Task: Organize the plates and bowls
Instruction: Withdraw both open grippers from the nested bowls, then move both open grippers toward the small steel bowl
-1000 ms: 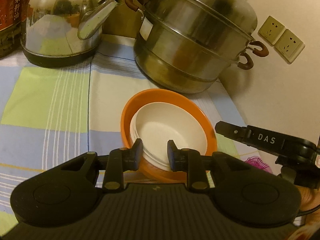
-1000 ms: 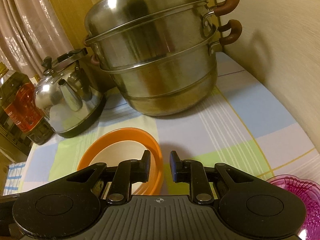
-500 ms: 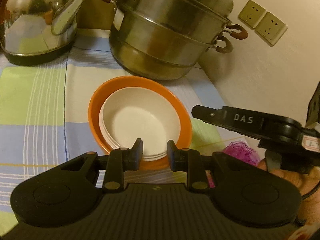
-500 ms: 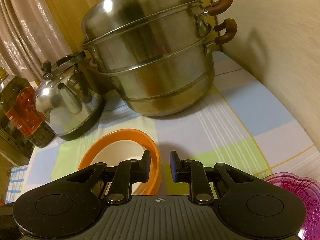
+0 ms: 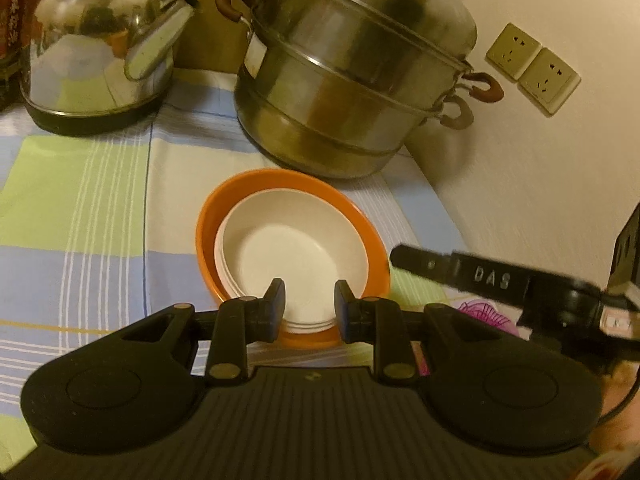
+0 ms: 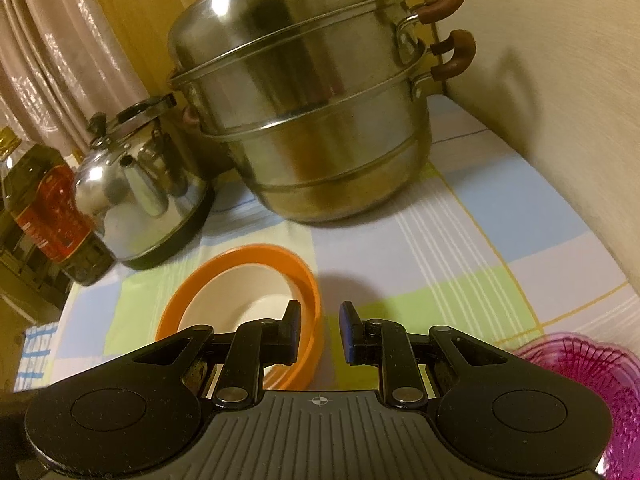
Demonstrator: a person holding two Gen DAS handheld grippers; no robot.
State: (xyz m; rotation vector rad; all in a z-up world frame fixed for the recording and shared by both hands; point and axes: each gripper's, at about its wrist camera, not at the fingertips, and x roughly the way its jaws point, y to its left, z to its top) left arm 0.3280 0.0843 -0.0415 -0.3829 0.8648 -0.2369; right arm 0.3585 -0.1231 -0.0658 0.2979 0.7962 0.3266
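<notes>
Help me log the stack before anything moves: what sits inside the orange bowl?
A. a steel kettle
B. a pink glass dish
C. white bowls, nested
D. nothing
C: the left wrist view shows white bowls nested inside the orange bowl, their stacked rims showing at the near edge; the pink dish sits apart on the cloth.

You're in a home kitchen: steel steamer pot [image 6: 304, 120], kettle [image 6: 140, 192], oil bottle [image 6: 44, 208] on a checked tablecloth [image 6: 460, 248], wall sockets [image 5: 532, 68], curtain [image 6: 56, 60] behind.
</notes>
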